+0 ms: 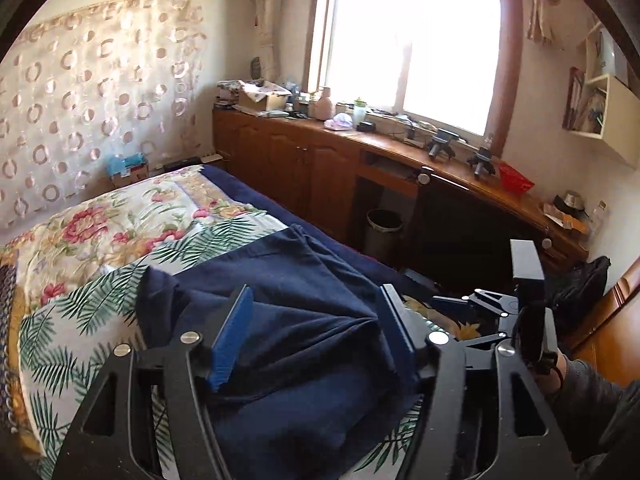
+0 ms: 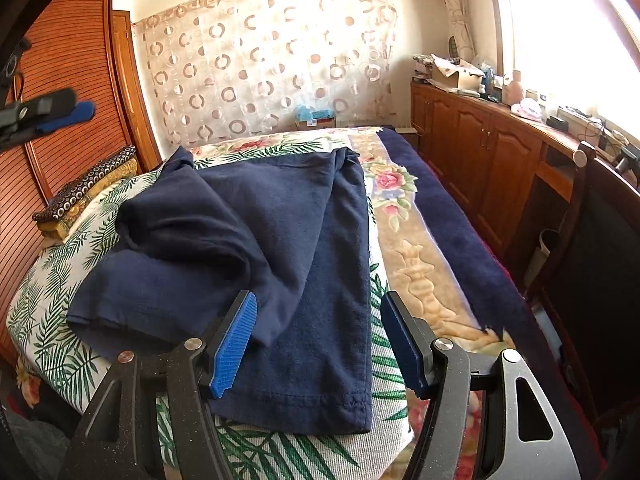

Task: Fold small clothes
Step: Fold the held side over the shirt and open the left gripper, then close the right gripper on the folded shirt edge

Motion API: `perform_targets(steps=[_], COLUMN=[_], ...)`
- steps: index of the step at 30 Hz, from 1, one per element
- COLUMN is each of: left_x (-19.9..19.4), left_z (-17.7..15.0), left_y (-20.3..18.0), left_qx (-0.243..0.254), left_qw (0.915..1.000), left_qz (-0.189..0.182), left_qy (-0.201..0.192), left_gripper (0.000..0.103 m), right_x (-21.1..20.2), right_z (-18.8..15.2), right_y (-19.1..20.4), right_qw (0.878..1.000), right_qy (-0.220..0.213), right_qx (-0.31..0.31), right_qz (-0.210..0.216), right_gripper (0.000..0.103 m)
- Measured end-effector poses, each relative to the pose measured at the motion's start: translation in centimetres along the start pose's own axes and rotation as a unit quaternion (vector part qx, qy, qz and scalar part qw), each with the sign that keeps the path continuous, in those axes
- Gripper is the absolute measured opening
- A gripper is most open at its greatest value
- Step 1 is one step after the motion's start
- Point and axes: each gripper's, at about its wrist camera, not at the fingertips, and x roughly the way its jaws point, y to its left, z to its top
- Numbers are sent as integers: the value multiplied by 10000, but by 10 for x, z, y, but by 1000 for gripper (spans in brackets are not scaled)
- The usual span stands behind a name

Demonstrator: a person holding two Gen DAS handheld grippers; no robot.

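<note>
A navy blue garment (image 2: pixel 256 240) lies partly folded and rumpled on a palm-leaf cloth (image 2: pixel 52 300) on the bed; in the left wrist view the garment (image 1: pixel 288 320) fills the space between the fingers. My left gripper (image 1: pixel 316 336) is open, its blue pads on either side of a bunched fold, just above it. My right gripper (image 2: pixel 318 344) is open over the garment's near hem, holding nothing. The left gripper also shows at the far left of the right wrist view (image 2: pixel 44 114). The right gripper shows in the left wrist view (image 1: pixel 500 312).
The bed has a floral quilt (image 1: pixel 120 224) and a dark blue blanket (image 2: pixel 460 220). A wooden cabinet (image 1: pixel 304 168) with clutter runs under the window. A bin (image 1: pixel 382 236) and a dark chair (image 2: pixel 592 248) stand beside the bed. A wooden headboard (image 2: pixel 68 80) and folded fabrics (image 2: pixel 88 192) are on the left.
</note>
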Motion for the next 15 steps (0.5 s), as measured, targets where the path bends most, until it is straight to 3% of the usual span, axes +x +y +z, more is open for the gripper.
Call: perform_targets(steps=[8,15], left_x=[-18,-23], left_z=[-39,-78], left_y=[41,75], left_qx=[-378,-665], left_qw=[9975,9924], left_qz=[593,996], left_qy=[62,285], left_gripper=[67,67], right_x=[6,38], right_z=[15,30], right_y=[14,27], right_qw=[9996,9979], right_qy=[-25,175], right_qx=[-279,-477], right_qz=[75,390], right_gripper=[66,66])
